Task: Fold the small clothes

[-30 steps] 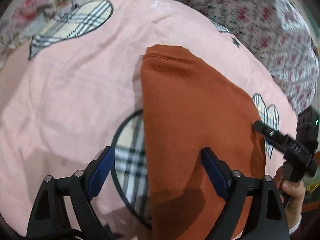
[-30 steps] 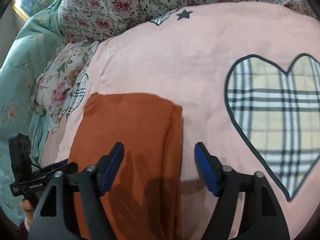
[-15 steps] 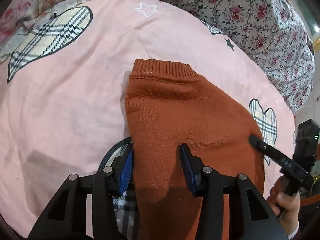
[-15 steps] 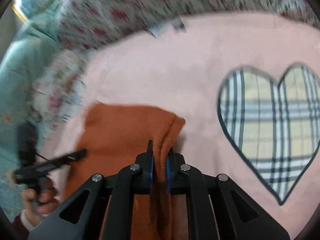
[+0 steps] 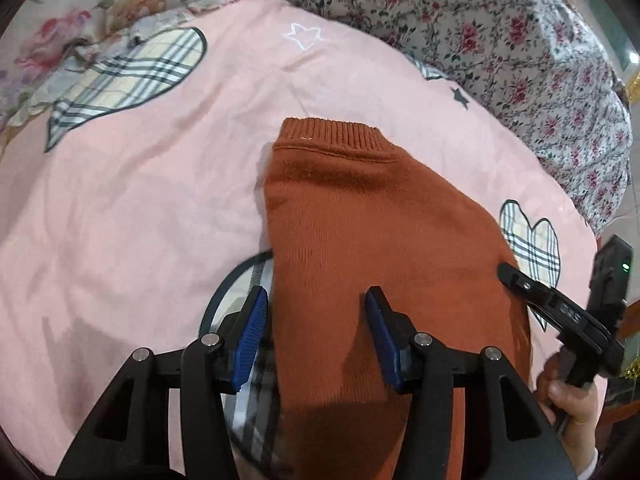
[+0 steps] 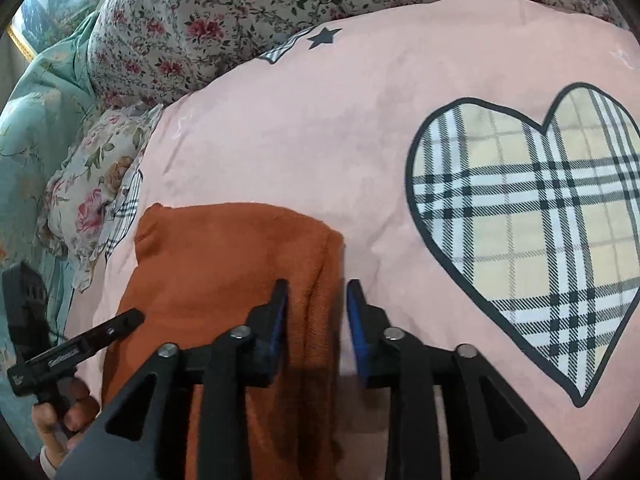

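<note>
A folded rust-orange knit sweater (image 5: 360,240) lies flat on a pink bedcover (image 5: 140,200), ribbed hem at the far end. It also shows in the right wrist view (image 6: 224,264). My left gripper (image 5: 316,320) is open, its jaws astride the sweater's left near edge, holding nothing. My right gripper (image 6: 316,312) is open, its jaws astride the sweater's right folded edge, not clamping it. Each gripper shows in the other's view, the right gripper (image 5: 560,312) at the sweater's right side, the left gripper (image 6: 80,344) at its left.
The pink bedcover (image 6: 320,140) bears plaid heart patches (image 6: 532,232). Floral pillows (image 5: 500,32) lie along the far side. A rose-print pillow (image 6: 92,184) and teal bedding (image 6: 36,128) lie to the left in the right wrist view.
The right gripper shut on the sweater's right fold half a second ago and has now opened and let go. The left gripper narrowed, then widened again around the left edge.
</note>
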{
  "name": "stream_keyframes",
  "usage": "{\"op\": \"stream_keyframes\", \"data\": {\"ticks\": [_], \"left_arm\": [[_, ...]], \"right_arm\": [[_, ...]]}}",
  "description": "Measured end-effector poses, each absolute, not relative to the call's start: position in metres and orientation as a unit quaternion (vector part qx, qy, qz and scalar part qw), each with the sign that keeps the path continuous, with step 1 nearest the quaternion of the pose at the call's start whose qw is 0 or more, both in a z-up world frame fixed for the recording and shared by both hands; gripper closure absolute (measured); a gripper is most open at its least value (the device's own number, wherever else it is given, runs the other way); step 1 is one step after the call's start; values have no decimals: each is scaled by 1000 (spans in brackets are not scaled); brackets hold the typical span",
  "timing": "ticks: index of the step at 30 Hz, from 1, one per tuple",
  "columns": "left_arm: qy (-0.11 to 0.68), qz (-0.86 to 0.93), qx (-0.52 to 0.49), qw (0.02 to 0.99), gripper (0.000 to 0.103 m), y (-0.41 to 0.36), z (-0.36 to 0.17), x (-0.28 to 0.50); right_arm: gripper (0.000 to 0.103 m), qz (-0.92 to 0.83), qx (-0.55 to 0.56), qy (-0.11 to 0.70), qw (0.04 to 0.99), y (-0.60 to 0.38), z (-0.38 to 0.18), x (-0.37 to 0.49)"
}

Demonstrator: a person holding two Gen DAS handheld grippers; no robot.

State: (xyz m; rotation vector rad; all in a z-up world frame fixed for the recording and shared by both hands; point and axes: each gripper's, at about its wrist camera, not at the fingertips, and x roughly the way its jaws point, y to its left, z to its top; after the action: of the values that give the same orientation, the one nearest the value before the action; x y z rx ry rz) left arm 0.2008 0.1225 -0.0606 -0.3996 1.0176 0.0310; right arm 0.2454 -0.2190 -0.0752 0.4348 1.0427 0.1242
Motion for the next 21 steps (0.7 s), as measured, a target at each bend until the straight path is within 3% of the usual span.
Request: {"op": "stream_keyframes", "data": {"ticks": [11, 16, 21], "left_arm": [[473, -4, -144, 869, 53, 91, -37, 109], [490, -9, -96, 866, 47, 70, -56, 80], [489, -5, -118, 864, 40, 76, -59, 65]], "right_arm": [[67, 106, 170, 454, 868, -192, -22, 175], [67, 129, 159, 488, 848, -172, -42, 129], [79, 87, 181, 494, 846, -190, -59, 114]]}}
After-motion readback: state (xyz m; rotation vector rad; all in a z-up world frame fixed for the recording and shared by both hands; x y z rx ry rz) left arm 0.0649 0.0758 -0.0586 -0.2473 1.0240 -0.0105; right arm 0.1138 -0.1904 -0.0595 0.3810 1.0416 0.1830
